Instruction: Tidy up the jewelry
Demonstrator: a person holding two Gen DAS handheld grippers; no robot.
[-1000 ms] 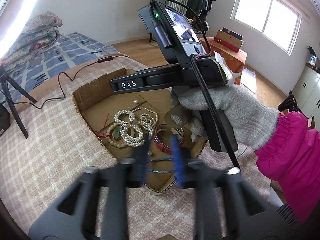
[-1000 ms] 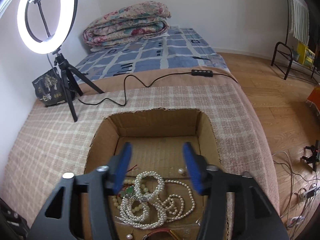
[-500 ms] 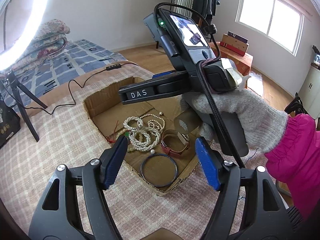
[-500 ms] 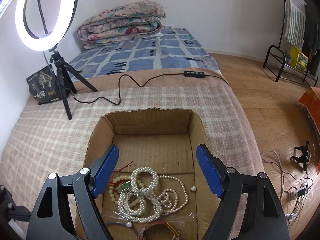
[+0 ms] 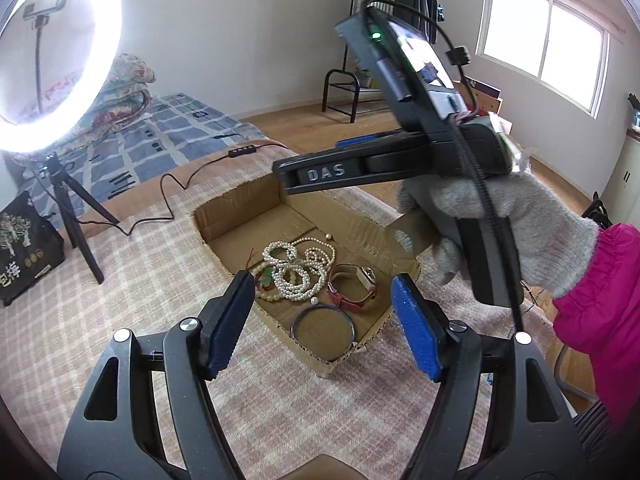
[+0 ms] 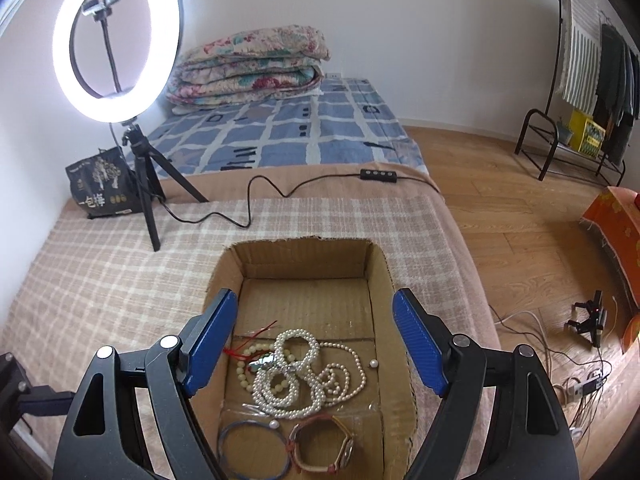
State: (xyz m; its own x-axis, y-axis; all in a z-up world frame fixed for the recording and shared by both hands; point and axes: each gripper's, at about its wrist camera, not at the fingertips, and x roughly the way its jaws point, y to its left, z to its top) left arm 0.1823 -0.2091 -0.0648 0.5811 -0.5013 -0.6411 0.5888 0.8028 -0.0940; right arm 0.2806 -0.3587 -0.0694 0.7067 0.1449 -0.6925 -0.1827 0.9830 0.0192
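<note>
Checked bedding carries an open cardboard box in which the jewelry is gathered: tangled pearl strands, a dark bangle and a strapped watch. Both tongs are held above it, spread wide and empty: the left tongs over the box's near end, the right tongs over the pearls. One piece is best singled out; the bangle, lying apart, seems easiest, though the pearls' tangle cannot be fully judged.
</note>
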